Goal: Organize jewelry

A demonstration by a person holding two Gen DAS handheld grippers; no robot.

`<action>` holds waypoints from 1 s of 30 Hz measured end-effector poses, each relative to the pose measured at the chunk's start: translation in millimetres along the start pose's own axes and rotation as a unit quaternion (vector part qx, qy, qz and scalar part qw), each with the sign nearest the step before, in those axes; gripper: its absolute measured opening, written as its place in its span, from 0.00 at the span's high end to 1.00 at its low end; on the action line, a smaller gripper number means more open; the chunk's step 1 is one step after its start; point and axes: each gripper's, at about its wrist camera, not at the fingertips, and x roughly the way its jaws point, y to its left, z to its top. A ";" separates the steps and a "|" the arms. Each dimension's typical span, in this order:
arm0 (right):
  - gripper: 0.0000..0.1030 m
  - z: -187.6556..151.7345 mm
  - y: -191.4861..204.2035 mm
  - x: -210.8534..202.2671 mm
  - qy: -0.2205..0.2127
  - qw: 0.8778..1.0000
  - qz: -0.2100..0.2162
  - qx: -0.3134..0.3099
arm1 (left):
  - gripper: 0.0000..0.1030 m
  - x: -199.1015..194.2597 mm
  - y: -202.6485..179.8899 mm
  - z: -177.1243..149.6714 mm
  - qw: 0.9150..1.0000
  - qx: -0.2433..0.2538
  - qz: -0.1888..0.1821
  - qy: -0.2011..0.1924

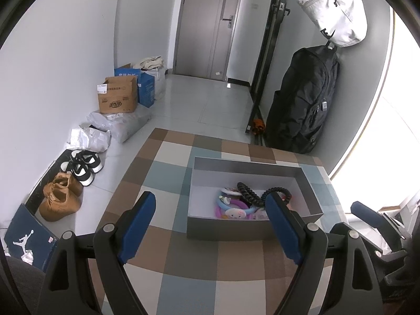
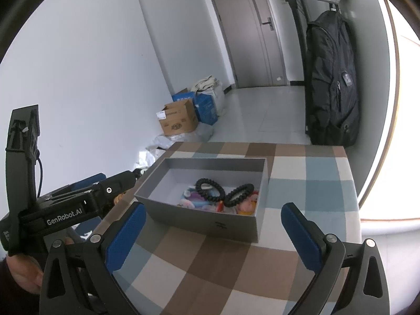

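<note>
A grey open box (image 1: 225, 229) stands on the checked tablecloth (image 1: 162, 173); it also shows in the right wrist view (image 2: 210, 225). Inside lie two black coil hair ties (image 1: 248, 191) (image 2: 210, 190) on several colourful pieces, among them a pink and blue ring (image 1: 232, 206). My left gripper (image 1: 211, 204) is open and empty, just in front of the box's near wall. My right gripper (image 2: 214, 214) is open and empty, also in front of the box. The left gripper's body (image 2: 86, 202) shows at the left of the right wrist view.
The table's far edge drops to a tiled floor. Cardboard boxes (image 1: 118, 95), plastic bags and shoes (image 1: 61, 197) lie along the left wall. A black backpack (image 1: 304, 102) hangs at the right, a white bag (image 1: 338, 13) above it. A grey door (image 1: 207, 23) is behind.
</note>
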 end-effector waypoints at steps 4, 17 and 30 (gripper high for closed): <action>0.00 -0.2 0.2 0.5 0.001 1.000 -0.001 0.000 | 0.20 0.4 -0.5 -0.1 1.000 0.000 -0.002 0.003; 0.00 -0.7 1.3 0.6 0.002 1.000 0.000 0.001 | 0.20 -0.1 -0.7 -0.2 1.000 0.000 -0.003 0.002; 0.00 -0.9 1.5 1.6 0.003 1.000 0.000 0.001 | 0.20 0.5 -1.3 -1.3 1.000 0.002 -0.004 0.003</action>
